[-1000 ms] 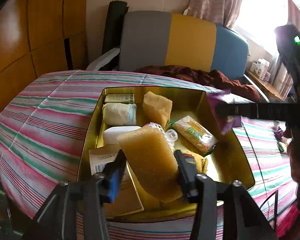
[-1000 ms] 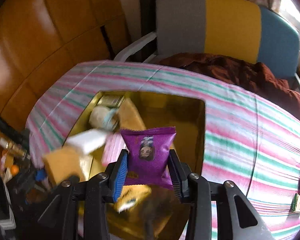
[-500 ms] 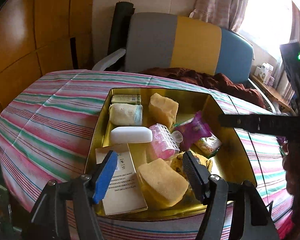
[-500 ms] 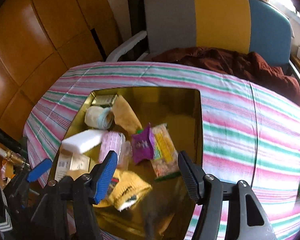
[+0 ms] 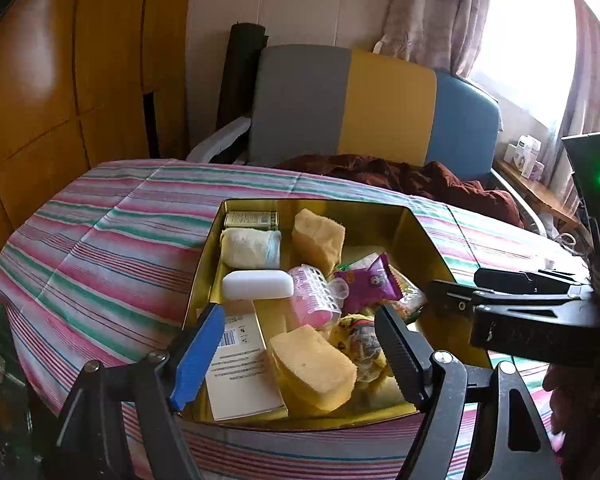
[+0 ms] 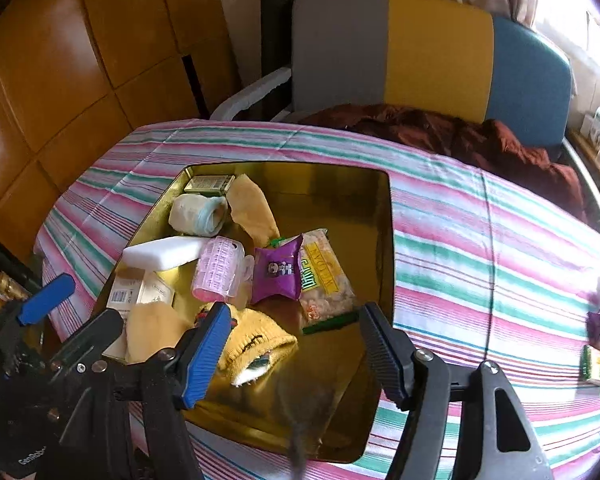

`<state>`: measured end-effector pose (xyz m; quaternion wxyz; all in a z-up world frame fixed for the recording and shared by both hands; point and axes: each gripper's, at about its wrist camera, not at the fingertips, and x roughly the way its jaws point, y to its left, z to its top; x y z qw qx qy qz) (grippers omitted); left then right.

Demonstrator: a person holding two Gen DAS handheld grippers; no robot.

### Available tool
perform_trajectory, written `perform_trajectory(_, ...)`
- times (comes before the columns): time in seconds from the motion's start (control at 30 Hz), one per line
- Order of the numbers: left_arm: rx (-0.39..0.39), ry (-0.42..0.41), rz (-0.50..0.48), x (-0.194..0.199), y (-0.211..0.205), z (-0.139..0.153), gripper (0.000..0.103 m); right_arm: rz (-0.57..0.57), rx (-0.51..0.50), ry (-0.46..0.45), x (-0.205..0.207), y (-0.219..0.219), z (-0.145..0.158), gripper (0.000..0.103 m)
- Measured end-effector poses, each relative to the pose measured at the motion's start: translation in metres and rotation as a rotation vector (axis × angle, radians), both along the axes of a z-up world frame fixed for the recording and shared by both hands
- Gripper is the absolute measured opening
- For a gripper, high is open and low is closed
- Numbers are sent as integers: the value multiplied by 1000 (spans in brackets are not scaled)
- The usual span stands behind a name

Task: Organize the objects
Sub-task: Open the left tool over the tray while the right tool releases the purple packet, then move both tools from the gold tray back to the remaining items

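The left tool (image 5: 300, 354) held one yellow sponge a second ago; now its jaws have just been opening, they stand wide and hold nothing. That sponge (image 5: 312, 366) lies in the near part of the gold tin (image 5: 428, 236), between the two fingers in the view but not touched by them. The right tool (image 6: 290, 354) held the purple packet before; its jaws also have just been opening and stand wide, with nothing pressed between them. The purple packet (image 6: 278, 276) now lies in the middle of the tin, leaning on a snack bag (image 6: 326, 278).

Counted from left to right in the tin: one printed paper box (image 5: 240, 368), one white soap-shaped block (image 5: 258, 285), one rolled cloth (image 5: 250, 248), one small green box (image 5: 252, 219) at the far wall, one pink roller (image 5: 314, 300), two yellow sponges, the second one (image 5: 318, 238) standing further back, one yellow knitted thing (image 6: 256, 340), one purple packet and one snack bag.

The tin stands on the striped surface (image 6: 480, 240). At the right edge of this surface some small packets (image 6: 598, 344) lie well apart from the tin; they are too blurred to count.
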<state>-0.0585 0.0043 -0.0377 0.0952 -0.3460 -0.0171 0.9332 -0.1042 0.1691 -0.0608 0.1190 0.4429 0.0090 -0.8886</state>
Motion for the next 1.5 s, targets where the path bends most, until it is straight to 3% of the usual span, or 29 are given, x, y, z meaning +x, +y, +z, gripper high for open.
perform_trajectory(0.23,-25,35,-5,10,5,7,81,-27,36,49,12,3,6,69)
perform_trajectory(0.7,-107,58,-53,21,29,6,88,-78,41,45,23,26,2,70)
perform_trajectory(0.87,-100,50,-94,23,38,4,88,-108,44,27,23,44,-6,70)
perform_trajectory(1.27,-119,29,-268,31,86,-4,92,-287,28,-61,25,135,-29,70)
perform_trajectory(1.5,-134,21,-344,32,116,-6,91,-479,-31,-115,27,226,-28,70)
